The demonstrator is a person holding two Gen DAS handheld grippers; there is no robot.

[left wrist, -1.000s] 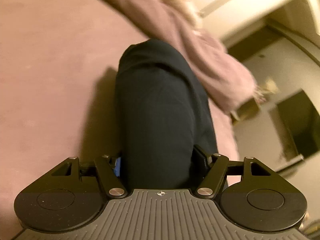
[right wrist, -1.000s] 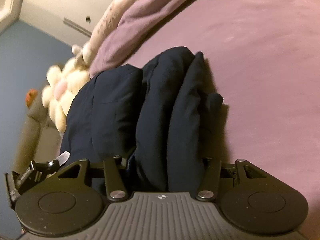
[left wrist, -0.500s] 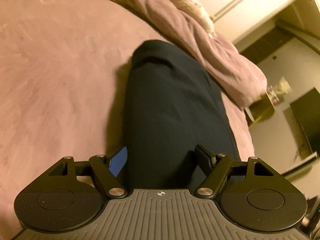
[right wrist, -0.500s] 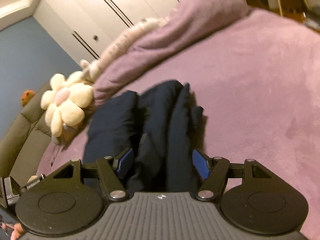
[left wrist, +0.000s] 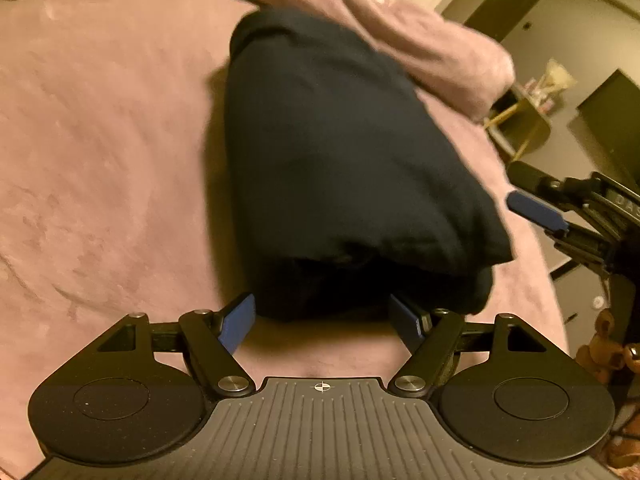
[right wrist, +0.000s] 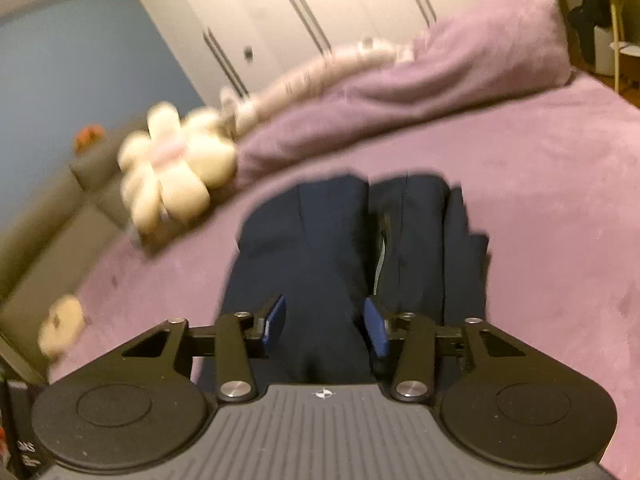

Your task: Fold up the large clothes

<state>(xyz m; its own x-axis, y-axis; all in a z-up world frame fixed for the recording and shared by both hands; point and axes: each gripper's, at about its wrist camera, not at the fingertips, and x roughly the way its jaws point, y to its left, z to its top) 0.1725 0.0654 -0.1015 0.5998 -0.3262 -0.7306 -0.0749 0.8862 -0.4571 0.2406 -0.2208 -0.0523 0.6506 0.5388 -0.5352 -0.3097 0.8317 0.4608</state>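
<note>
A: Starting with the left gripper [left wrist: 322,320]: released or clenched?

B: Released. Spread wide, with bare bedspread [left wrist: 100,160] visible in the gap and nothing pinched. Poised just short of the folded navy garment [left wrist: 340,152], at the end farthest from the rumpled purple duvet [left wrist: 400,32].

A: And the right gripper [right wrist: 326,324]?

B: Just been closing, and now narrower than the left pair, yet grasping nothing. Dark cloth visible through the gap from its own wrist, but not pressed from either side. From the left wrist, seen hanging in the air off the garment's side, clear of the fabric and well short of the duvet.

A: Then the garment itself?

B: Folded into a thick bundle, with stacked layers and a pale strip showing along one fold from the right wrist. Lying flat on the bedspread, lengthwise toward the duvet, far end just beside it. Touching or not, hard to tell.

A: Anything farther out?

B: A cream flower-shaped plush [right wrist: 172,160] at the duvet's left end, as seen from the right wrist. White wardrobe doors [right wrist: 320,20] behind the duvet. Both blurred.
</note>
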